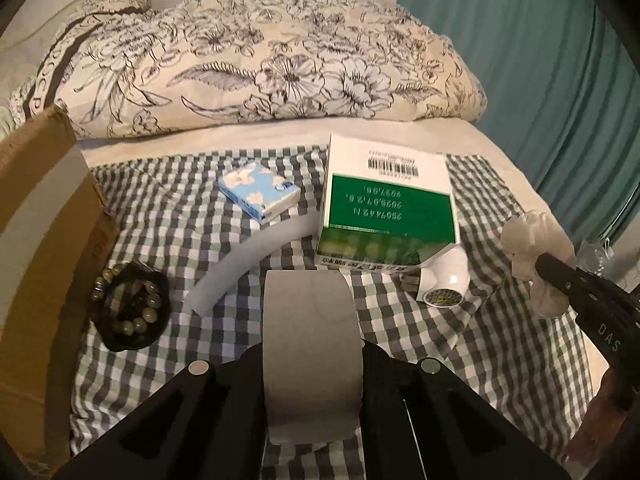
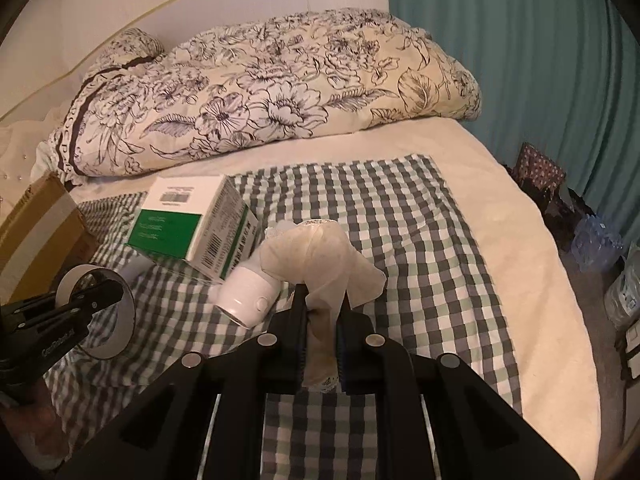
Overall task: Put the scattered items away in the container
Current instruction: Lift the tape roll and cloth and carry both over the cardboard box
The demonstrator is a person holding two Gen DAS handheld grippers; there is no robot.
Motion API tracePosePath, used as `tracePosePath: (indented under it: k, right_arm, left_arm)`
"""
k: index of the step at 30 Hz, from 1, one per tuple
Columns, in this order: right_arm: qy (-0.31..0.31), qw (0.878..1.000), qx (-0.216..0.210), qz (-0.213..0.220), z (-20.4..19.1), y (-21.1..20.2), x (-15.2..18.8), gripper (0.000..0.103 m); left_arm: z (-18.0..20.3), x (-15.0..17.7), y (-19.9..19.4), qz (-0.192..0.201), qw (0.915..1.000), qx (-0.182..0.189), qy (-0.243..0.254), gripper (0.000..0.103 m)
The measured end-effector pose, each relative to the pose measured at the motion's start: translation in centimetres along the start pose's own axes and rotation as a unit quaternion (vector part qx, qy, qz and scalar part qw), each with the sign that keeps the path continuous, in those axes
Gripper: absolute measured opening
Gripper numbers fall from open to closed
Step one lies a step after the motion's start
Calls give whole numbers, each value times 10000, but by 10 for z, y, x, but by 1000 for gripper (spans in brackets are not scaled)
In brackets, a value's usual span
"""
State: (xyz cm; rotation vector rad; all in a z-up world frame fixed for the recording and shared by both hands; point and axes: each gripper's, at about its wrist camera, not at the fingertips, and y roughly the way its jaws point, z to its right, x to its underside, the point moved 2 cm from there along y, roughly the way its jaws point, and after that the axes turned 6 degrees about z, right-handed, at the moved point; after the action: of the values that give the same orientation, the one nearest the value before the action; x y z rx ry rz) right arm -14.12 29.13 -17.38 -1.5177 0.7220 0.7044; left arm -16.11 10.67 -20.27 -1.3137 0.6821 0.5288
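The left gripper (image 1: 314,364) is clamped on a grey roll of tape (image 1: 312,336) held above the green-and-white checked cloth (image 1: 460,352); the right gripper (image 2: 322,344) pinches a crumpled white fabric scrunchie (image 2: 320,256). Beyond lie a white plug adapter (image 1: 444,280), a bead bracelet (image 1: 132,308), a green-and-white carton (image 1: 388,208) and a blue tissue pack (image 1: 260,192). The brown cardboard box (image 1: 44,216) stands at the left.
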Motion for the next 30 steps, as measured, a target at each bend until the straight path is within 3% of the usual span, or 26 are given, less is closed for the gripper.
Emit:
tracePosePath:
  k: [30]
  right_arm:
    - [-245, 9958, -212, 862, -67, -119, -38, 11]
  left_arm:
    - [-23, -32, -141, 1195, 9926, -195, 14, 2]
